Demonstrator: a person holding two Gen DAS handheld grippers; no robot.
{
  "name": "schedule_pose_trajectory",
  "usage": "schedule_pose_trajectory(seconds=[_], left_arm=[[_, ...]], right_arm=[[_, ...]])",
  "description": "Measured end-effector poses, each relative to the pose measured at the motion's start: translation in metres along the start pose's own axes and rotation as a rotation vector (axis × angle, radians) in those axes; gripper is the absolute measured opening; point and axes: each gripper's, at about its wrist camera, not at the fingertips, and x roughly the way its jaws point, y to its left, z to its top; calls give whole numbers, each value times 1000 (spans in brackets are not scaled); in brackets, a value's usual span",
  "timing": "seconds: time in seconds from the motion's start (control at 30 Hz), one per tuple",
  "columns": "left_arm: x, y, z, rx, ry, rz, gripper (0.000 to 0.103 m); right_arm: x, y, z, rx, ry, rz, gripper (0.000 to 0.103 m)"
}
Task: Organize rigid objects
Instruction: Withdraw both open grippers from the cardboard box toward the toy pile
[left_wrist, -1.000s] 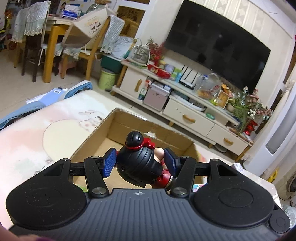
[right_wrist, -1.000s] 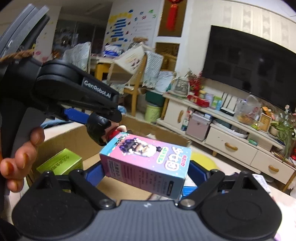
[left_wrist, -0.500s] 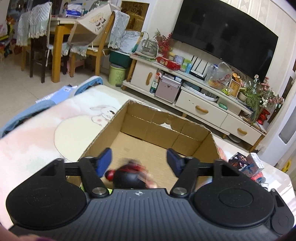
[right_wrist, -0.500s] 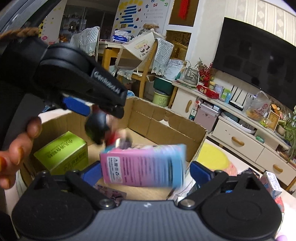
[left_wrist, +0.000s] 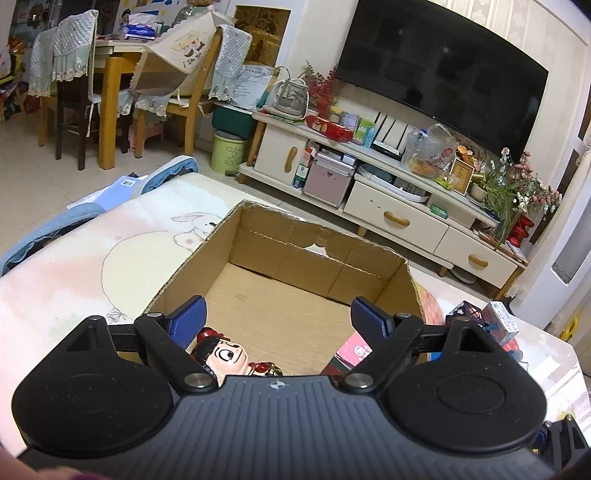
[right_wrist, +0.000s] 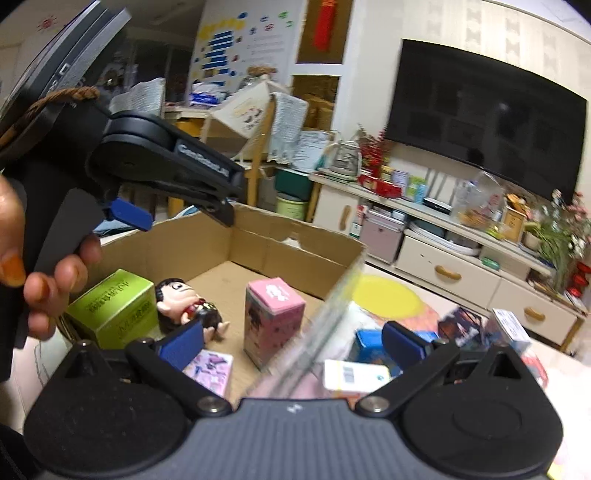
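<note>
The left gripper (left_wrist: 277, 315) is held over the near end of the cardboard box (left_wrist: 317, 254). Its jaws are opening, and nothing is clasped between the blue pads (left_wrist: 188, 317). The toy figure (left_wrist: 223, 356) is seen lying on the box floor below and just behind the left-hand pad, its face turned up, free of both pads.

The right gripper (right_wrist: 291, 341) is spread wide and nothing is gripped. In the right wrist view the pink carton (right_wrist: 273, 321) is seen standing upright on the box floor, between and beyond the two fingers, nearer the left-hand one. The toy figure (right_wrist: 188, 308) is found just beyond the left-hand pad (right_wrist: 183, 345), with a green box (right_wrist: 114, 308) further to that side, against the box wall. A flat pink packet (right_wrist: 210, 371) lies just beneath the left-hand pad. Beyond the right-hand finger, outside the cardboard box, blurred packages (right_wrist: 476, 328) are scattered on the table (left_wrist: 74, 266). The person's hand (right_wrist: 44, 280) is wrapped round the left gripper's handle.
</note>
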Motion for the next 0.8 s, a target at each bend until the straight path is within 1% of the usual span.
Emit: schedule_pose_trajectory(seconds=[0.33,0.57,0.8], left_arm=[[0,-4,-1,13,6,-39,103],[2,-6,-2,41,10,-61,103],[4,-8,-3,78,14,-77,103]], right_arm=[[-16,-19,-12,124,-18,-45,102],[-23,-28,-22,153,-27,-76,102],[-27,-33,-30,145,-29,-85,102]])
